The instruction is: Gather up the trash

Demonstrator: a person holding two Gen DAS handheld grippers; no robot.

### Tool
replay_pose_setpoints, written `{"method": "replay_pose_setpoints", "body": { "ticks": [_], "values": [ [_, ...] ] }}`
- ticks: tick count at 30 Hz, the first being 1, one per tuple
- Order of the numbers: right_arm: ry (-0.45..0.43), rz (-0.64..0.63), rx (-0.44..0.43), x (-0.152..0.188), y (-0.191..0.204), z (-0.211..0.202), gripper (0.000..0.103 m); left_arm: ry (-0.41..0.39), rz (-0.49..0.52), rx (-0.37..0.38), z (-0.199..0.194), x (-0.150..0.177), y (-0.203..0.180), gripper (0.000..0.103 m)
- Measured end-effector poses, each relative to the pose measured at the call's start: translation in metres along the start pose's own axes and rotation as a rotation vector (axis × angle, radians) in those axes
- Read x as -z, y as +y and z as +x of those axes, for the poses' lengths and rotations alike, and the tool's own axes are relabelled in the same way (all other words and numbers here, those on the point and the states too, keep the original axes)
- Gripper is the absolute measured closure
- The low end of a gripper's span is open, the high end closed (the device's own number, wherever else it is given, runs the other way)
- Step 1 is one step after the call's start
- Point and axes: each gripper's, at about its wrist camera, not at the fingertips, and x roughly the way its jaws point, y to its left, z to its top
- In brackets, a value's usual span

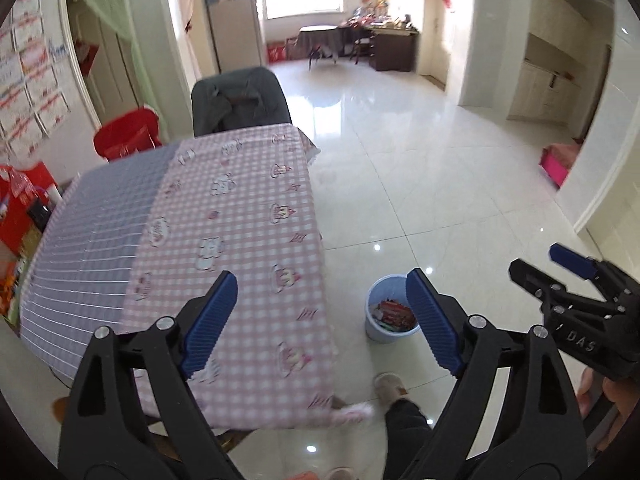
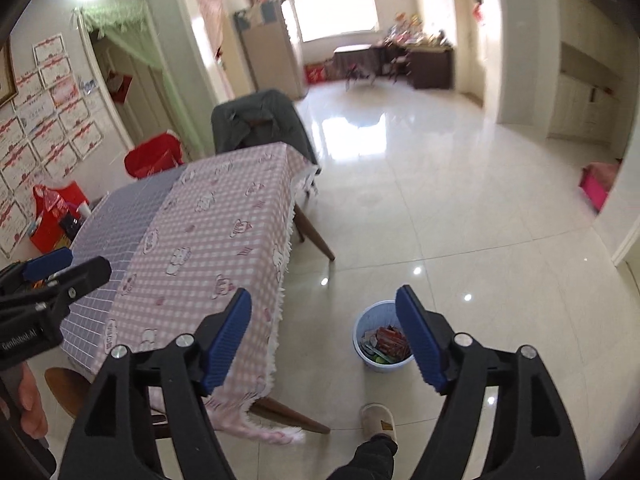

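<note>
Both tools are up in the air, above the floor beside the desk. The left tool (image 1: 322, 320) has its blue ribbed fingers spread wide with nothing between them. The right tool (image 2: 324, 336) is the same: jaws wide apart, gripping nothing.

Down on the glossy cream tiled floor (image 2: 460, 200) stands the round pale-blue plastic waste bin (image 2: 382, 338), upright, well below both tools. In the right wrist view it sits just inside the right finger, whose tip overlaps its rim. In the left wrist view the bin (image 1: 380, 320) again lies against the inner edge of the right-hand finger. Inside it is the trash: red printed wrappers (image 2: 390, 338) on top, something green beneath, too small to name.

The bin stands apart from the desk with its pink-and-grey checked cloth (image 2: 208, 216), near its fringed edge. A beige slipper (image 2: 378, 418) rests on the tiles just in front of the bin. From the left wrist view, the right tool (image 1: 560, 276) shows at the far right edge.
</note>
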Motion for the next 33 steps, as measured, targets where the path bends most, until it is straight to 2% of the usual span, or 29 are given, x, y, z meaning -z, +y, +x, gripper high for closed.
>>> {"method": "replay_pose_setpoints", "body": {
  "ticks": [3, 8, 14, 22, 33],
  "values": [
    [-0.039, 0.001, 0.023, 0.021, 0.021, -0.044, 0.028, -0.025, 0.004, 0.034, -0.04, 0.017, 0.012, 0.017],
    [-0.133, -0.047, 0.084, 0.041, 0.048, -0.113, 0.023, -0.103, 0.02, 0.037, -0.094, 0.034, 0.022, 0.013],
    [-0.176, -0.048, 0.099, 0.062, 0.058, -0.16, 0.023, -0.178, 0.018, 0.022, -0.136, 0.049, 0.02, 0.01],
    [-0.204, -0.065, 0.107, 0.089, 0.047, -0.198, 0.021, -0.21, -0.013, 0.057, -0.171, 0.074, 0.009, 0.009],
    [-0.204, -0.061, 0.1, 0.104, 0.005, -0.228, 0.02, -0.223, 0.022, 0.053, -0.194, 0.087, -0.047, 0.009]
  ]
}}
